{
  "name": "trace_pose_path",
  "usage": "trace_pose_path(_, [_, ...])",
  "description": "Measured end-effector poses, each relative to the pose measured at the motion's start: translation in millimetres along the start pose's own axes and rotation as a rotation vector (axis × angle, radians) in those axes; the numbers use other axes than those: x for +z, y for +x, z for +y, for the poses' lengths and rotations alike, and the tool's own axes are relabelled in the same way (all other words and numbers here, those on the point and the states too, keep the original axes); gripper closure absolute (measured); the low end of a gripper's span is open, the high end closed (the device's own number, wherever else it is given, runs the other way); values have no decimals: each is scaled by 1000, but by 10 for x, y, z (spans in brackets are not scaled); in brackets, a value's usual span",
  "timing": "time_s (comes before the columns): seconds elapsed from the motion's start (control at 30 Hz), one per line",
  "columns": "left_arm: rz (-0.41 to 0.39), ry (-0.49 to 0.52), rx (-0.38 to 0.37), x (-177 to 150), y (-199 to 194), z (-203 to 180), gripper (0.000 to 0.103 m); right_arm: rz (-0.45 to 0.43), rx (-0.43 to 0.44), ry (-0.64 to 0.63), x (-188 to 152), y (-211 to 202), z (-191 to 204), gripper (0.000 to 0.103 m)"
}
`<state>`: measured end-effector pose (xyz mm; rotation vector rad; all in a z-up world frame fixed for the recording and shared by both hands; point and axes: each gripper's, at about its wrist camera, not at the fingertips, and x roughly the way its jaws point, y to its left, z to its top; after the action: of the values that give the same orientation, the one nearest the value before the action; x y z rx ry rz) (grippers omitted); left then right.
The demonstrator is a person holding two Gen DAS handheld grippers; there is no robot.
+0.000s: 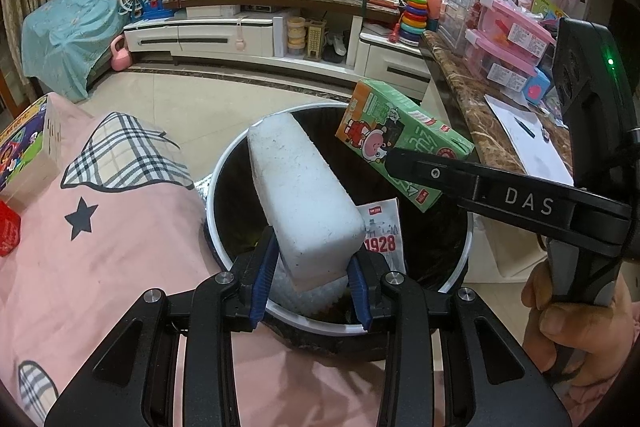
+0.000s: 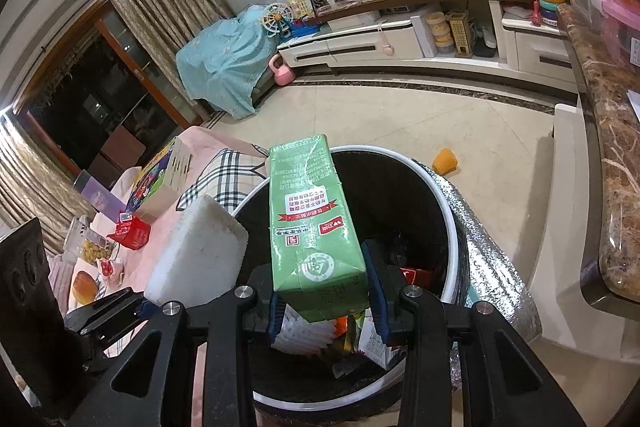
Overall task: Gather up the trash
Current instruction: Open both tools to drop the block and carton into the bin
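My left gripper [image 1: 312, 287] is shut on a white foam block [image 1: 300, 195] and holds it over the black trash bin [image 1: 224, 163]. My right gripper [image 2: 326, 307] is shut on a green drink carton [image 2: 312, 219], also held over the bin [image 2: 448, 211]. The carton shows in the left wrist view [image 1: 400, 135], with the right gripper [image 1: 400, 157] at its side. The foam block shows at the left of the right wrist view [image 2: 200, 255]. Wrappers and a white card marked 1928 [image 1: 382, 235] lie inside the bin.
A pink star-pattern cloth [image 1: 120, 247] covers the table left of the bin, with a toy box [image 1: 24, 147] and a red box [image 2: 132, 233] on it. A marble counter [image 2: 616, 155] stands to the right. An orange cup [image 2: 444, 161] lies on the floor.
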<state>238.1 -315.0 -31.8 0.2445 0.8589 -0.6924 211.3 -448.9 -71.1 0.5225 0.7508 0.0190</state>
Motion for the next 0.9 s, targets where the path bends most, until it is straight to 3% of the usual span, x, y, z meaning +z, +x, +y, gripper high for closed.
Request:
trace_pose_path(0.37, [-21, -27, 8, -16, -120, 33, 49, -12, 5, 50, 53, -83, -109, 60])
trace_pose_path(0.57, [-44, -91, 2, -207, -270, 128, 42, -43, 20, 54, -13, -199, -40, 42])
trace_pose_path(0.7, [-64, -142, 8, -417, -394, 241, 39, -54, 21, 64, -95, -239, 27, 17])
trace_pose_path(0.9, [-88, -219, 64, -724, -590, 509, 36, -62, 27, 25, -278, -264, 274, 12])
